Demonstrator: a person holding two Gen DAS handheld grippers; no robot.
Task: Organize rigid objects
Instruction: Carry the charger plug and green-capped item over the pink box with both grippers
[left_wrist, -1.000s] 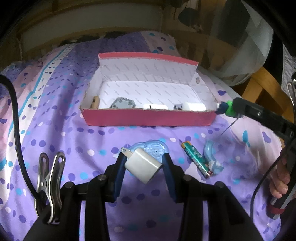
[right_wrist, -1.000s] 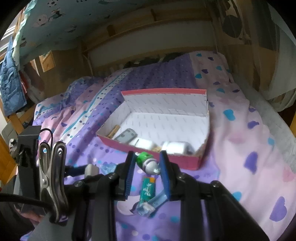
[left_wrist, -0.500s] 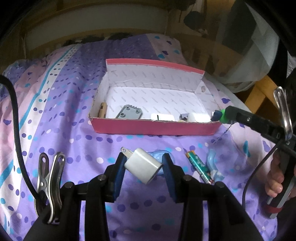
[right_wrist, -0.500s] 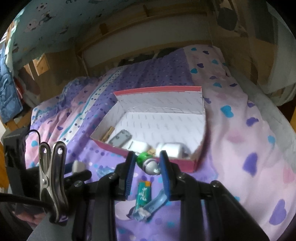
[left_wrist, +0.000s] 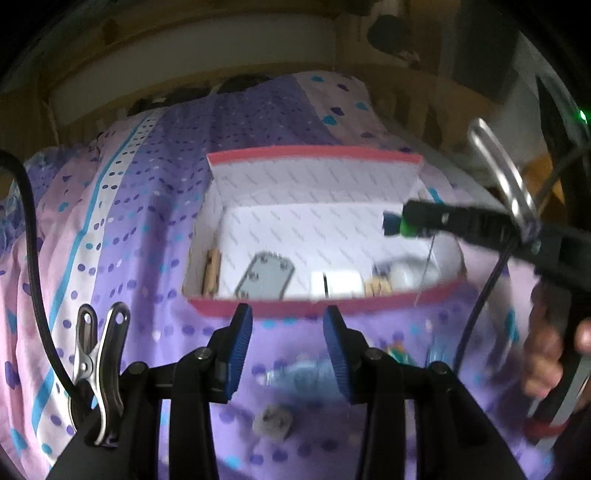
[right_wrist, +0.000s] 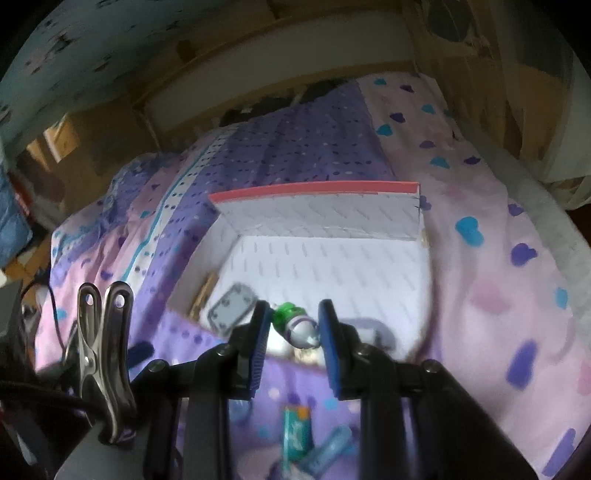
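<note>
A red cardboard box (left_wrist: 317, 308) with a white lining lies open on the purple dotted bedspread. It holds a grey plate (left_wrist: 266, 275), a white block (left_wrist: 336, 284) and wooden pegs (left_wrist: 212, 271). My left gripper (left_wrist: 288, 349) is open and empty just short of the box's near wall. A blurred white charger (left_wrist: 271, 417) lies on the bedspread below it. My right gripper (right_wrist: 291, 332) is shut on a small green-capped bottle (right_wrist: 295, 325) over the box's near right corner; it also shows in the left wrist view (left_wrist: 400, 225).
A green battery (right_wrist: 295, 430) and a pale blue plastic piece (right_wrist: 328, 452) lie on the bedspread in front of the box. A wooden bed frame (left_wrist: 192, 62) runs behind. The box's back flap (right_wrist: 321, 210) stands upright.
My left gripper has opened and the white charger has dropped onto the bedspread. Both grippers have moved toward the box; the right one now holds the bottle over it.
</note>
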